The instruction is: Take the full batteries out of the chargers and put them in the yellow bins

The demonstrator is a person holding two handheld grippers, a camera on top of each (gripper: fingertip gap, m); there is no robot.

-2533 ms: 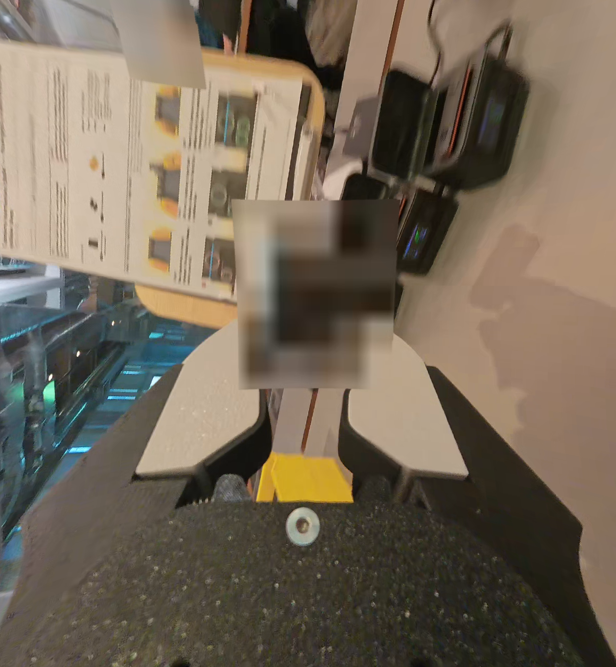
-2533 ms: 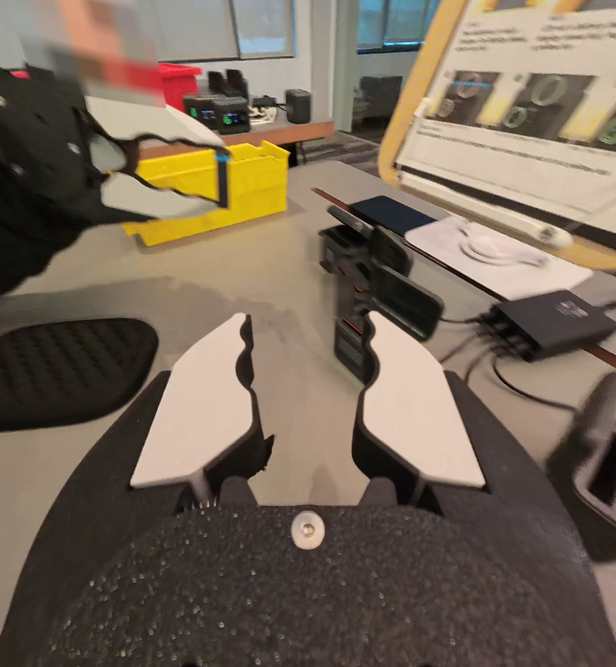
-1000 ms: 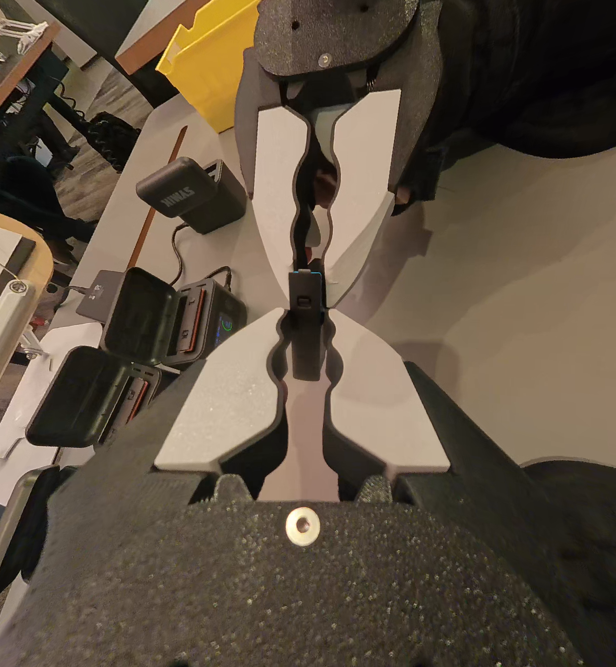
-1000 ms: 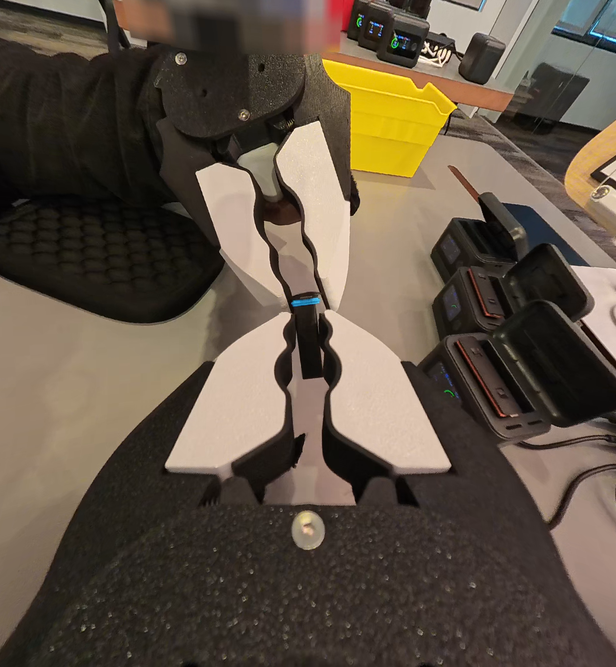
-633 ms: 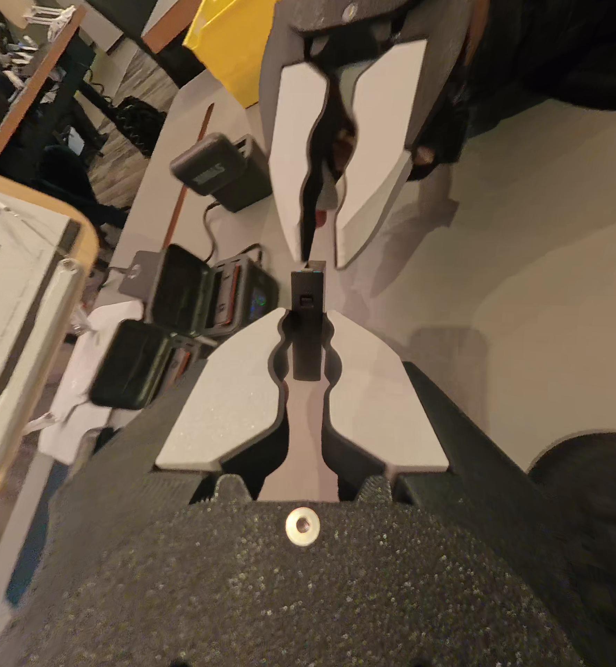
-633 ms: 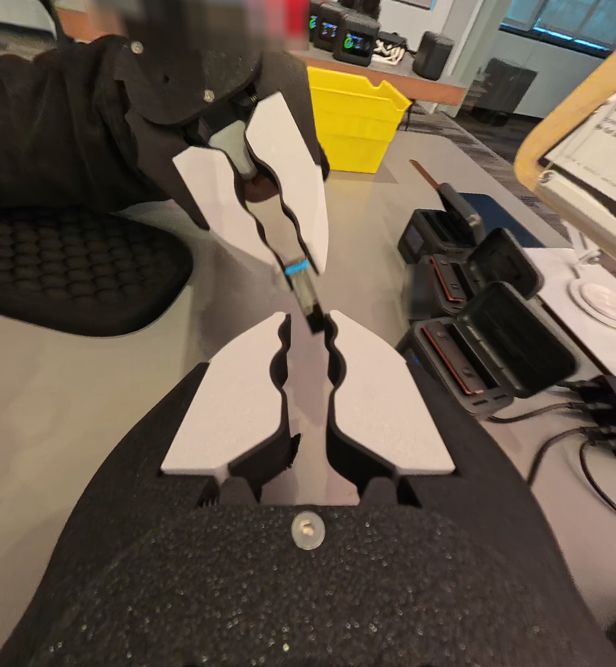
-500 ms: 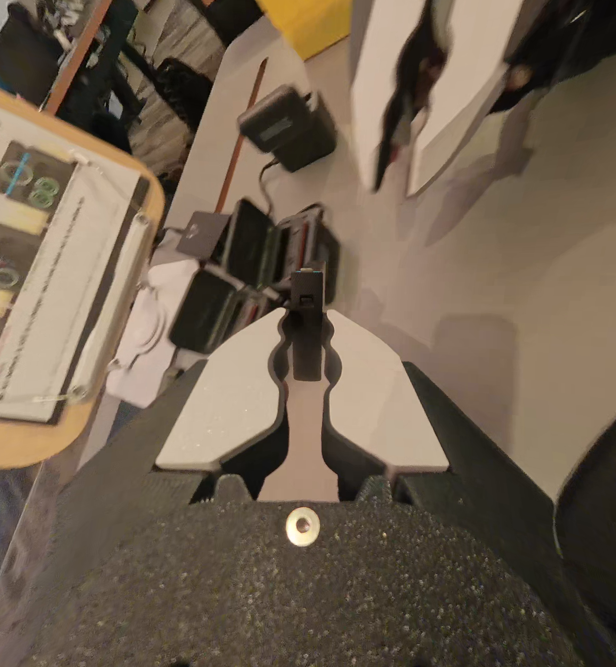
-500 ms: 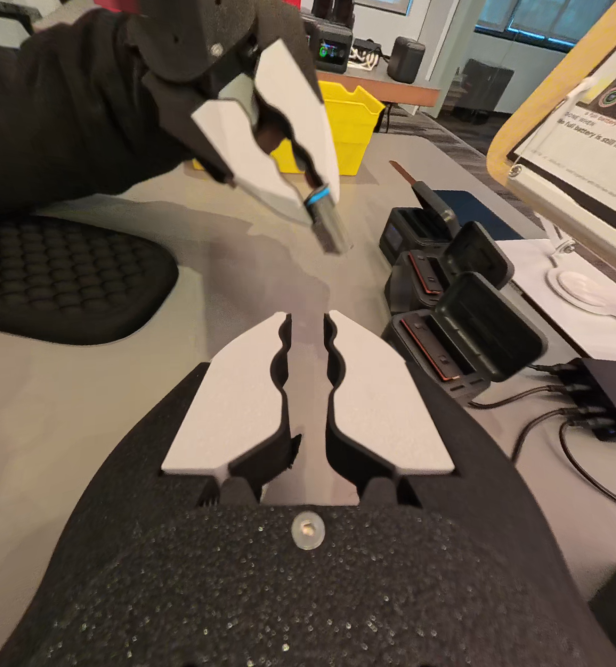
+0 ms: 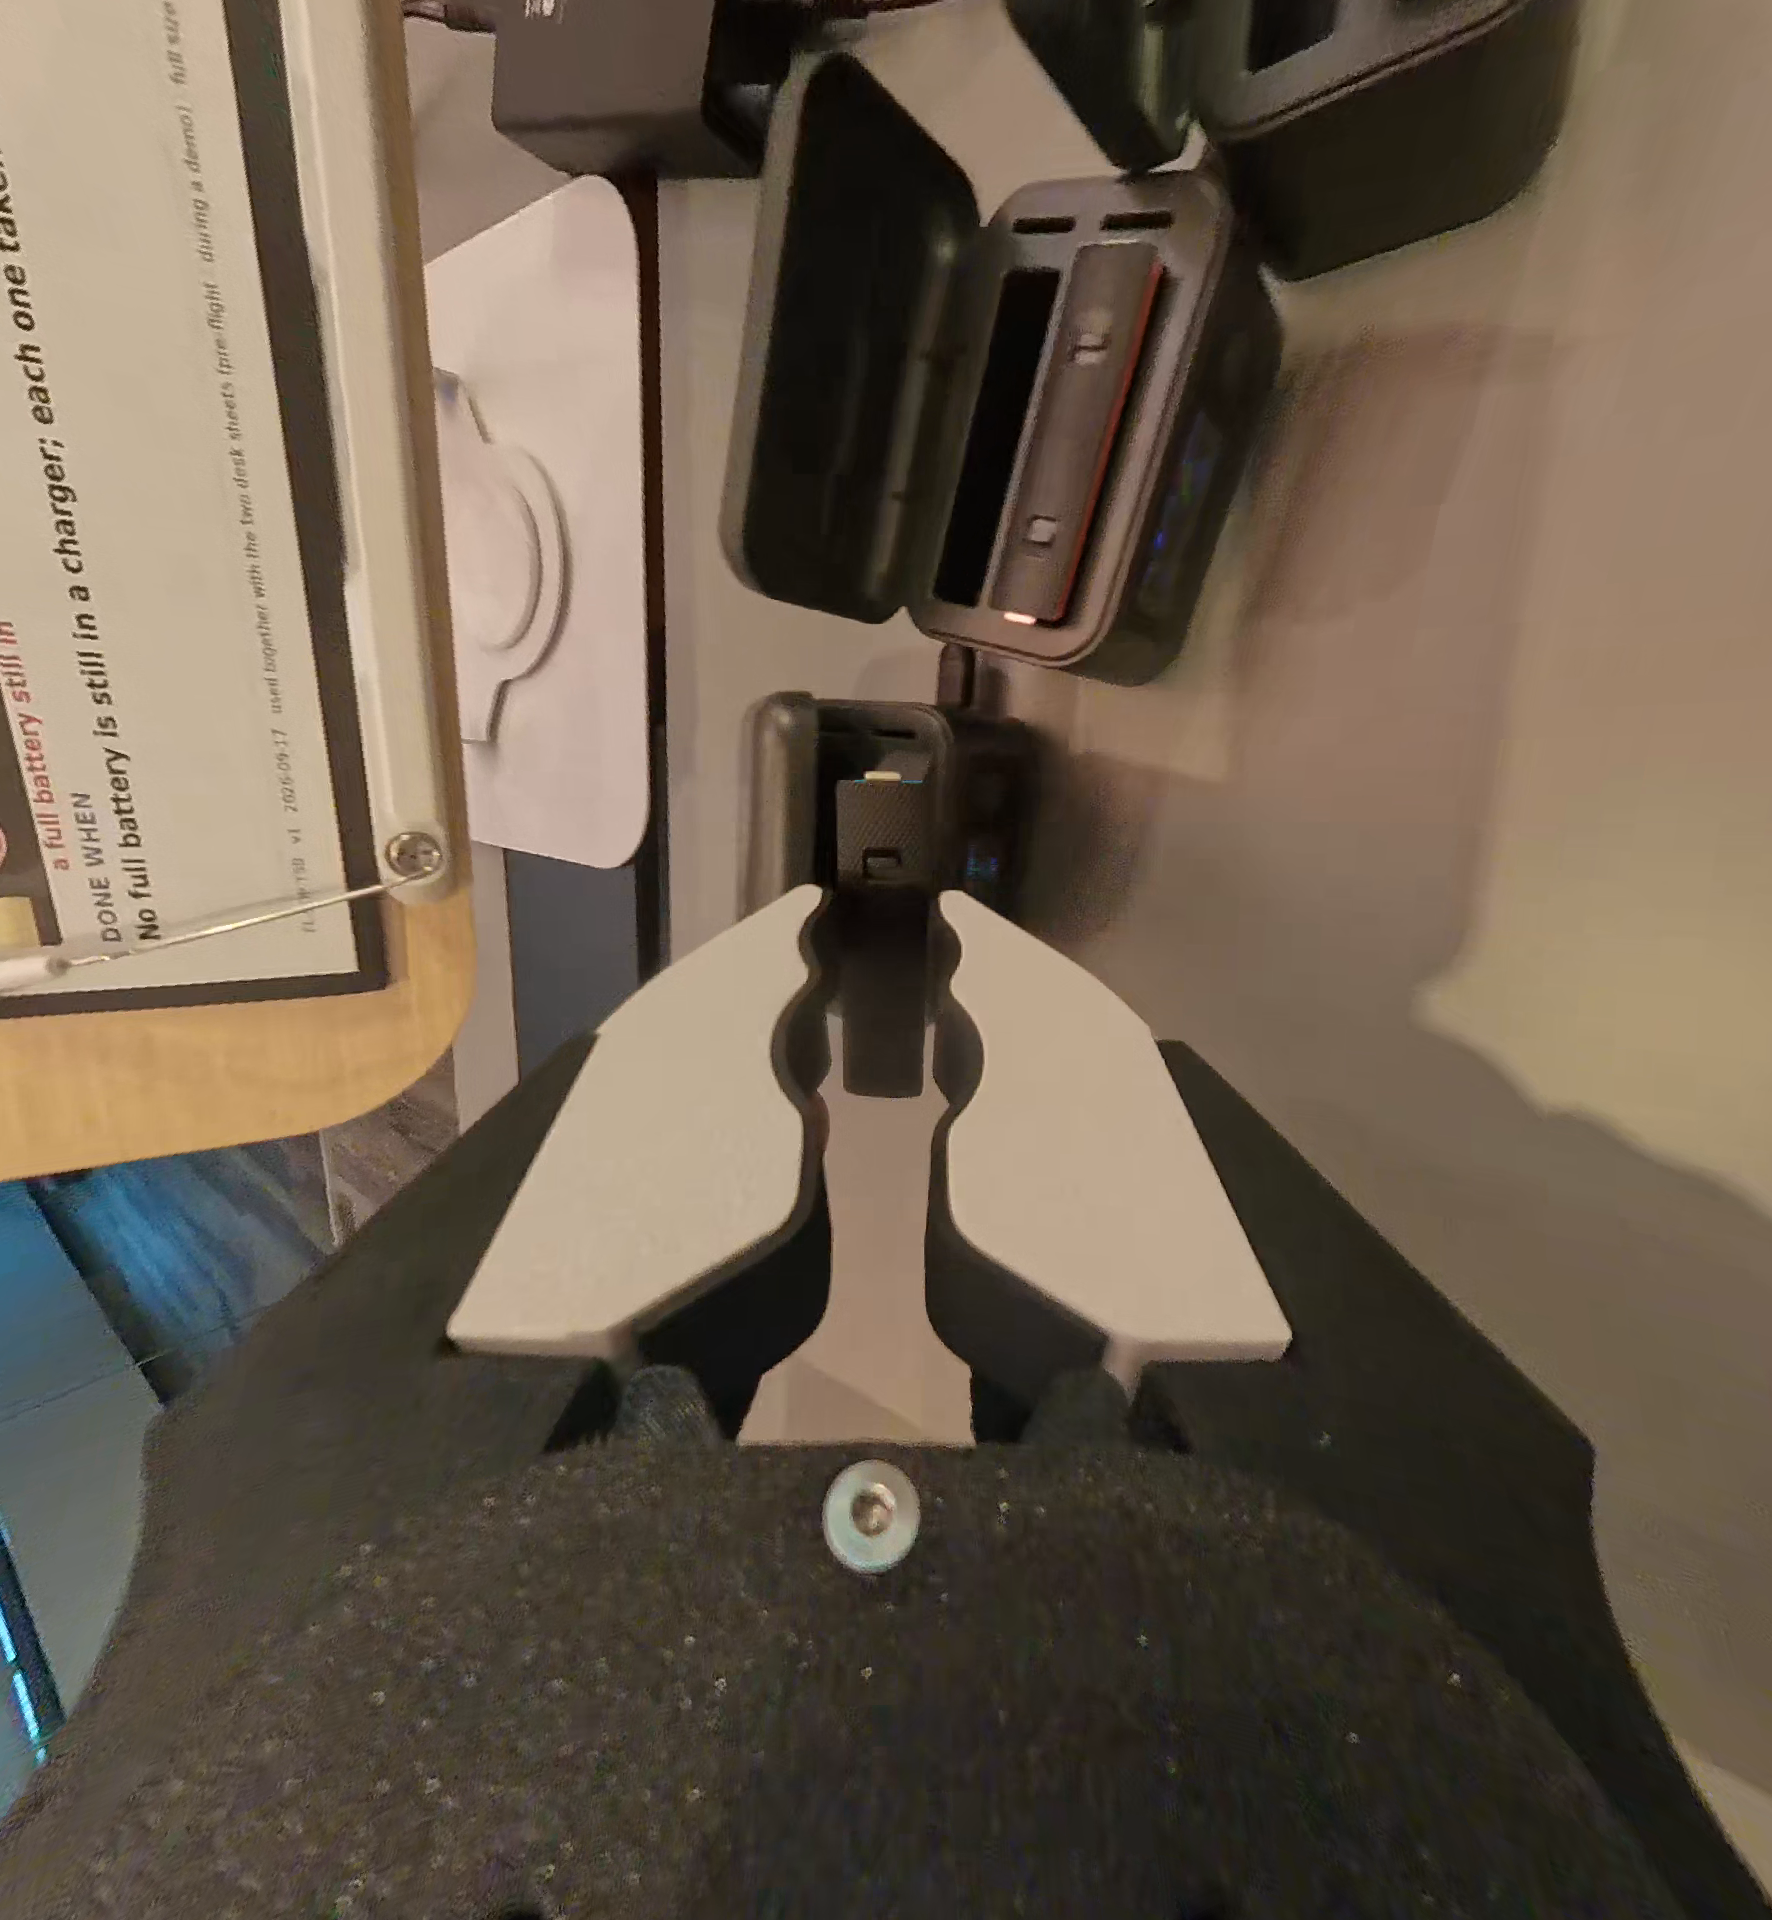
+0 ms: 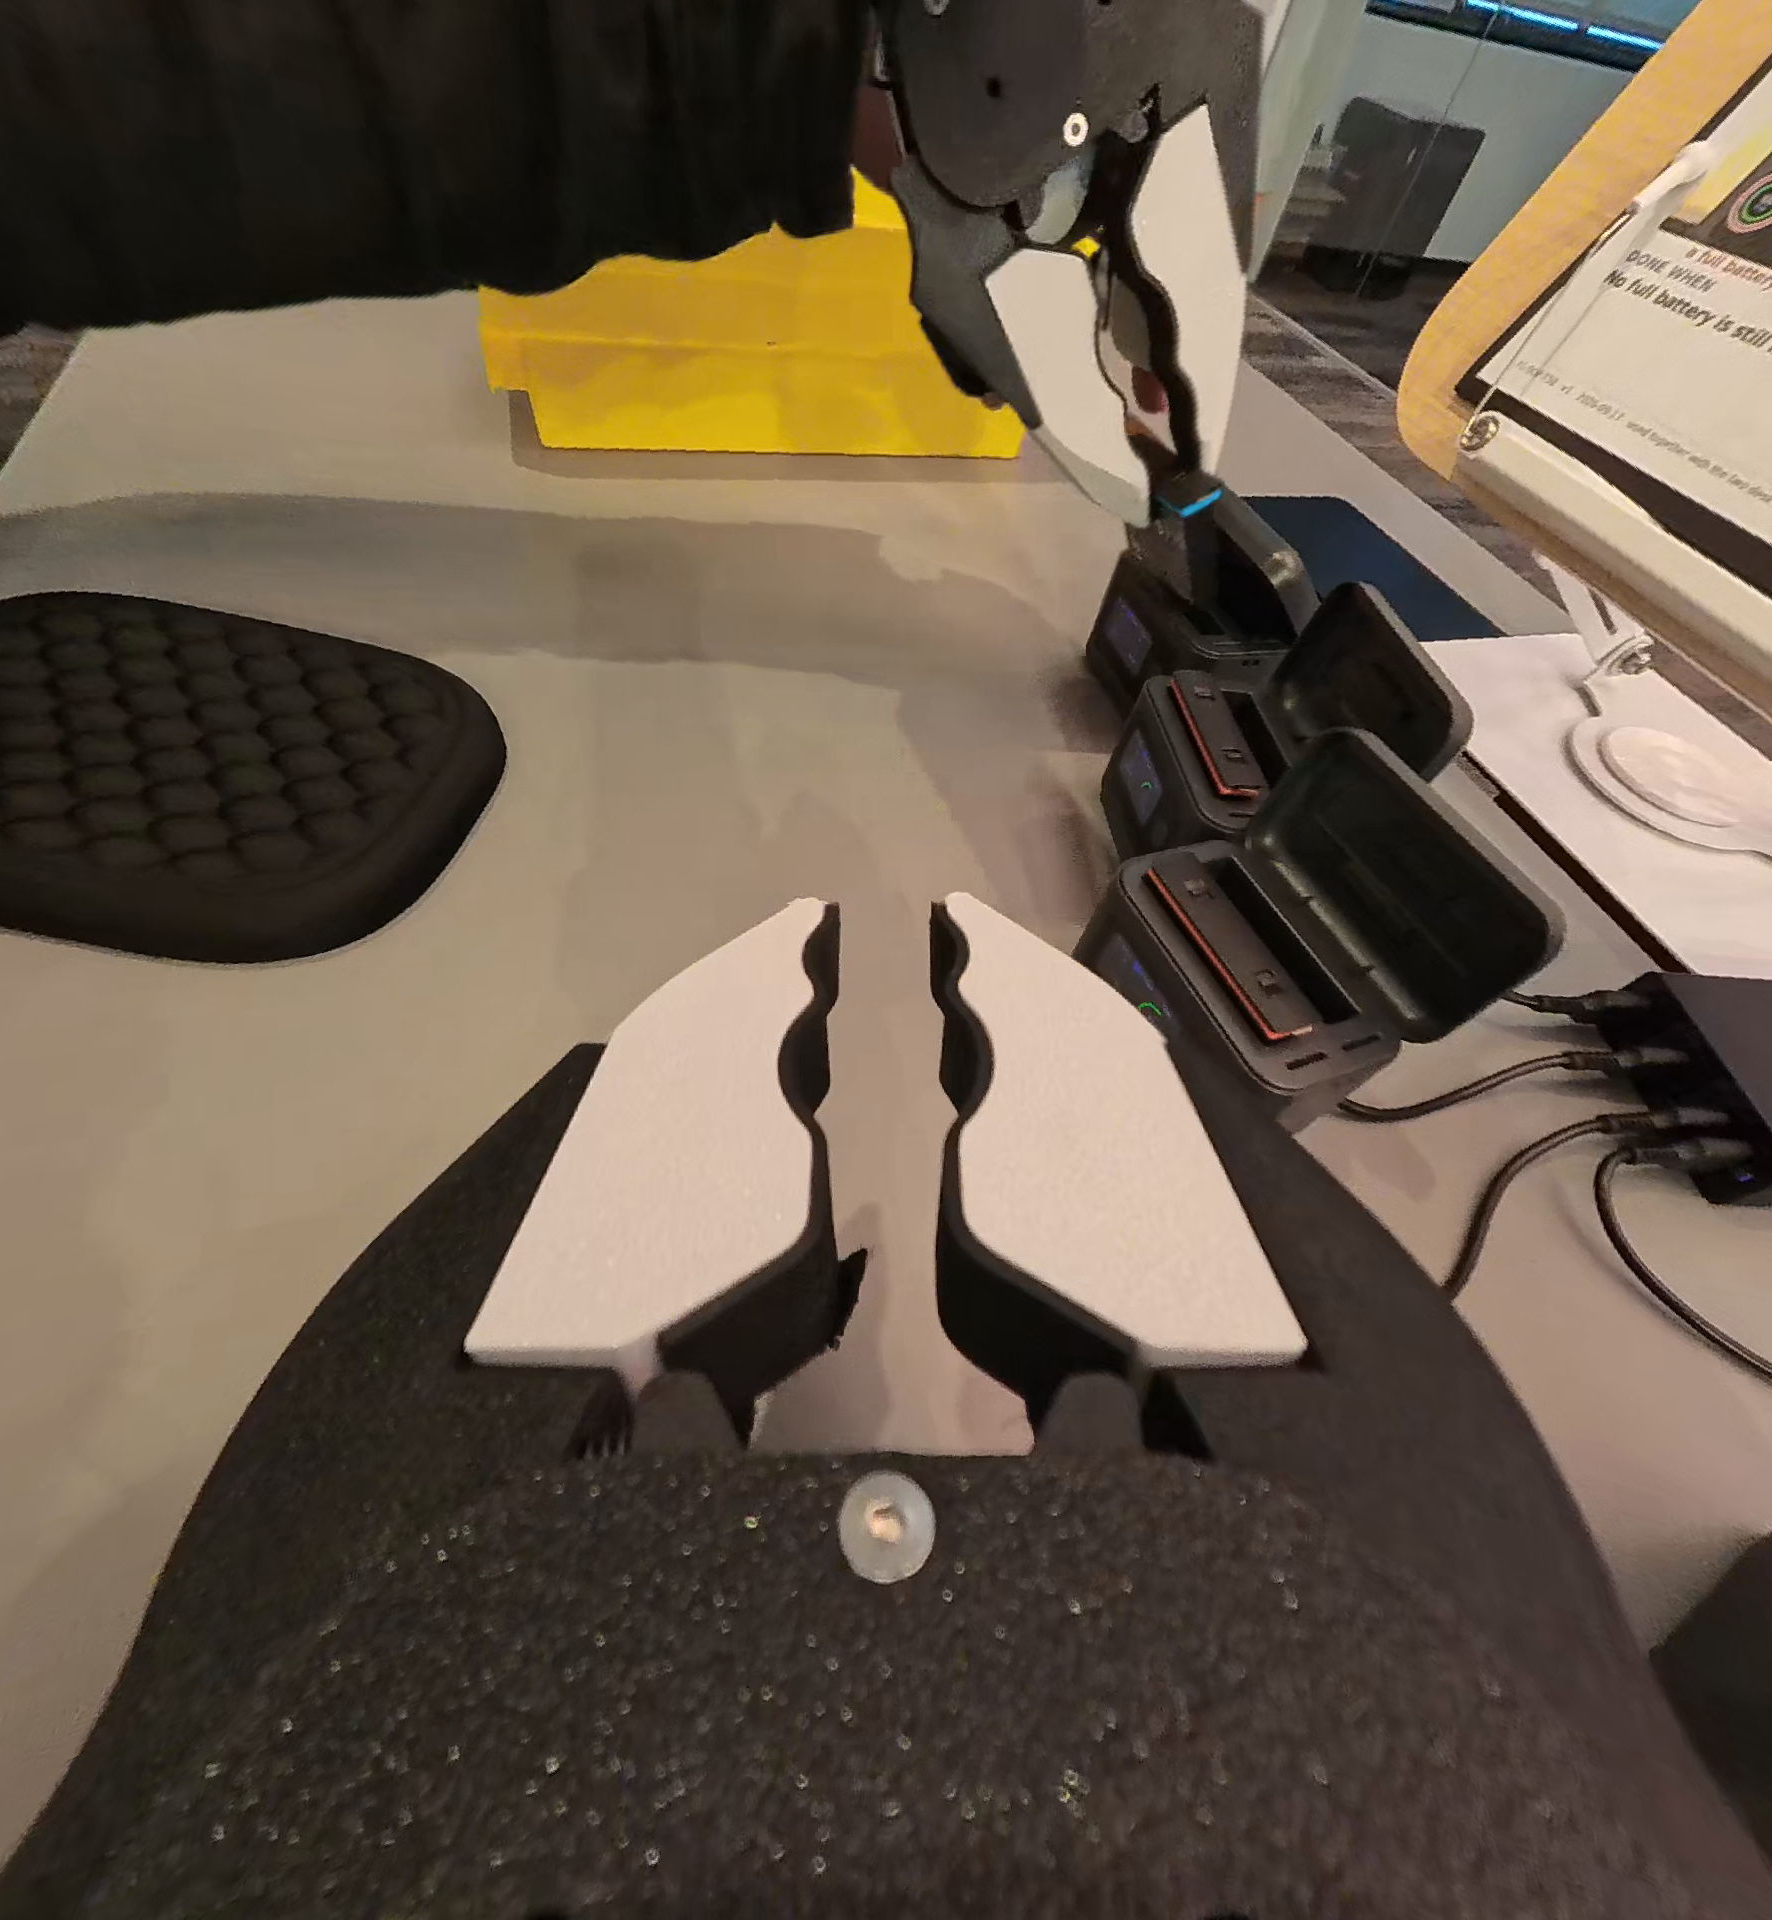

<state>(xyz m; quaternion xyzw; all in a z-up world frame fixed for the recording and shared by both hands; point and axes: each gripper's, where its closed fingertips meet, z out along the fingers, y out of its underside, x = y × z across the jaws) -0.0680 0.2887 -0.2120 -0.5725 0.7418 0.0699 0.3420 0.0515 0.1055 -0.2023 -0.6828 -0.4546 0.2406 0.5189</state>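
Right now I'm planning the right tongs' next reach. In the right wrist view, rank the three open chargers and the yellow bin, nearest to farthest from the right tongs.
1. Near charger, just right of the right tongs.
2. Middle charger, farther along the same row.
3. Far charger, under the left tongs and their battery.
4. Yellow bin, at the table's back edge.

Yellow bin (image 10: 757,353), black honeycomb-patterned pad (image 10: 186,769), black chargers (image 10: 1266,987) with orange-red trim.

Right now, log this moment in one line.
left tool: shut on battery, over charger | right tool: open, empty
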